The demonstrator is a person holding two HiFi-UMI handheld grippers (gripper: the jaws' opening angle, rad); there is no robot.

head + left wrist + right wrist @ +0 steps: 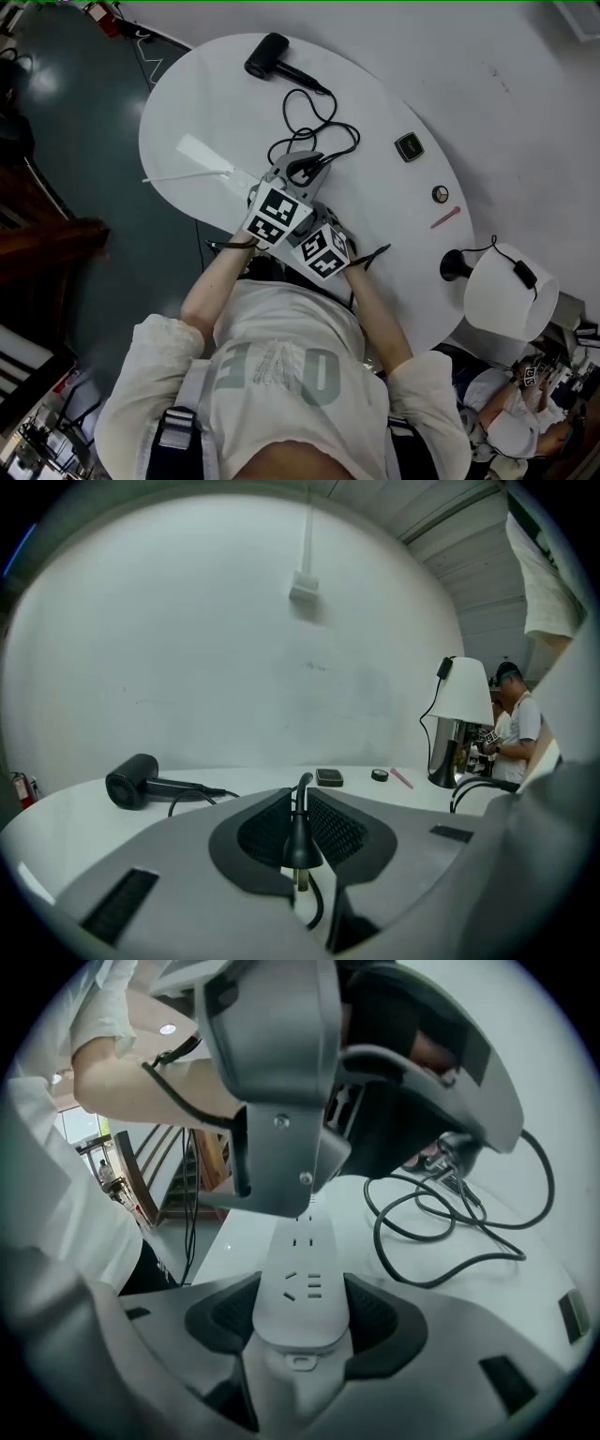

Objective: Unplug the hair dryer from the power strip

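Where the left gripper reaches over the white table, its jaws pinch the single black plug by its sides; the plug sits upright between the pads with a metal prong bare beneath it, lifted off the power strip. The right gripper is clamped on the near end of that one white strip, a pad pressed on each long edge, and the strip runs away from it under the body of the left gripper, which hangs just above. In the head view the two grippers sit side by side at the table's near edge, the left gripper ahead. From the plug one dark cord loops across the table to the one hair dryer, which lies on its side near the far edge, well apart from both grippers. To the right stand one white-shaded lamp and three small objects: a dark square, a round piece and a pink stick.
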